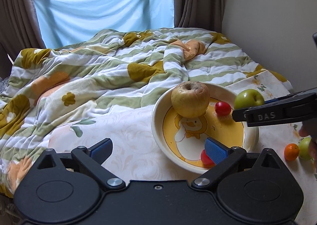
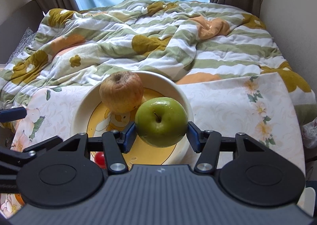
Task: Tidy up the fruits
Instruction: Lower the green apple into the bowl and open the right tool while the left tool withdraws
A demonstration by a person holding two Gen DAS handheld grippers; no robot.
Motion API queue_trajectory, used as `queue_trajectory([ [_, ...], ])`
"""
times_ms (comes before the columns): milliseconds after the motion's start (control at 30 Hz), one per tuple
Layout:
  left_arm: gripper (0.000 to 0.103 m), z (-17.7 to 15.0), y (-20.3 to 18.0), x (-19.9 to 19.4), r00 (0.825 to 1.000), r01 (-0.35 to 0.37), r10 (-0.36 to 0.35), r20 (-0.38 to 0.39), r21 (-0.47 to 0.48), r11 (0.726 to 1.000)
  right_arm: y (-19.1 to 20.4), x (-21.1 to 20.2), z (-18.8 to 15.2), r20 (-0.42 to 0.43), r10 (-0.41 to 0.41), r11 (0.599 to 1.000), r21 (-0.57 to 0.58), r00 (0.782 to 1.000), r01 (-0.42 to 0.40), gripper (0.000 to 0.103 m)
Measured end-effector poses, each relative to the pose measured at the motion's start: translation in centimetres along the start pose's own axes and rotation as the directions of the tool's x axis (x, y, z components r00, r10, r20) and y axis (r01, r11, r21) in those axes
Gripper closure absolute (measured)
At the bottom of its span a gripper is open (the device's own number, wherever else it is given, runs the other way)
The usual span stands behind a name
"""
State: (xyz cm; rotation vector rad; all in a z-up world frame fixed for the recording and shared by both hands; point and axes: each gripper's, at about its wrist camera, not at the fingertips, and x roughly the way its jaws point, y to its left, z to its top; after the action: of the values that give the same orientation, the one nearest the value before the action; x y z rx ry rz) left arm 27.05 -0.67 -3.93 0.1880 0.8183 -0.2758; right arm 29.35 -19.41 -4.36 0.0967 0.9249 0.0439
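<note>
The right gripper has its two blue pads pressed on the sides of a green apple, one pad on each side of the widest part. The apple hangs above the near part of the plate, not yet resting on it. Its stem points toward the camera and a little up, so the stem-to-base axis lies roughly along the gripper's pointing line and the pads cross it at the middle.

I judge this apple firm, smooth and rather heavy for its size. The skin is glossy, so it may slip if the grip is weak; holding at the widest band, as now, is the safe place. It can bruise if it drops on the hard plate or knocks against the other fruit.

The left gripper has its fingers wide apart with nothing between them. It hovers over the near-left edge of the plate, with a red tomato just behind its right pad.

On the plate stand a wrinkled yellow apple, its hollow turned up, and a second tomato. A small orange and another green fruit lie on the flowered sheet, beside the plate.
</note>
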Motion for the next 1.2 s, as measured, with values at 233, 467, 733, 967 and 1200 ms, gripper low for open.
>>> queue_trajectory([
  [233, 0.002, -0.9, 0.8, -0.4, 1.000, -0.004, 0.004, -0.003, -0.020, 1.000, 1.2, 2.1, -0.9, -0.020, 0.000, 0.999, -0.042, 1.000, -0.001, 0.033],
  [467, 0.002, -1.3, 1.1, -0.8, 1.000, -0.002, 0.002, 0.003, -0.019, 1.000, 1.5, 3.2, -1.4, -0.028, -0.013, 0.998, -0.066, 1.000, 0.011, 0.033],
  [733, 0.002, -1.4, 1.0, -1.8, 1.000, -0.015, 0.015, 0.011, -0.023, 1.000, 1.7, 2.5, -1.7, 0.014, -0.025, 0.997, -0.067, 1.000, 0.026, 0.013],
  [967, 0.002, -1.6, 0.2, -4.8, 0.998, -0.019, 0.023, 0.056, -0.062, 0.998, 1.3, -1.6, -1.4, 0.092, -0.049, 0.993, -0.100, 0.995, 0.058, 0.000],
  [1200, 0.002, -2.9, -1.8, -8.5, 0.995, -0.016, 0.025, 0.094, -0.093, 0.996, -0.1, -5.5, -2.6, 0.114, 0.011, 0.999, -0.052, 0.993, -0.006, 0.000],
])
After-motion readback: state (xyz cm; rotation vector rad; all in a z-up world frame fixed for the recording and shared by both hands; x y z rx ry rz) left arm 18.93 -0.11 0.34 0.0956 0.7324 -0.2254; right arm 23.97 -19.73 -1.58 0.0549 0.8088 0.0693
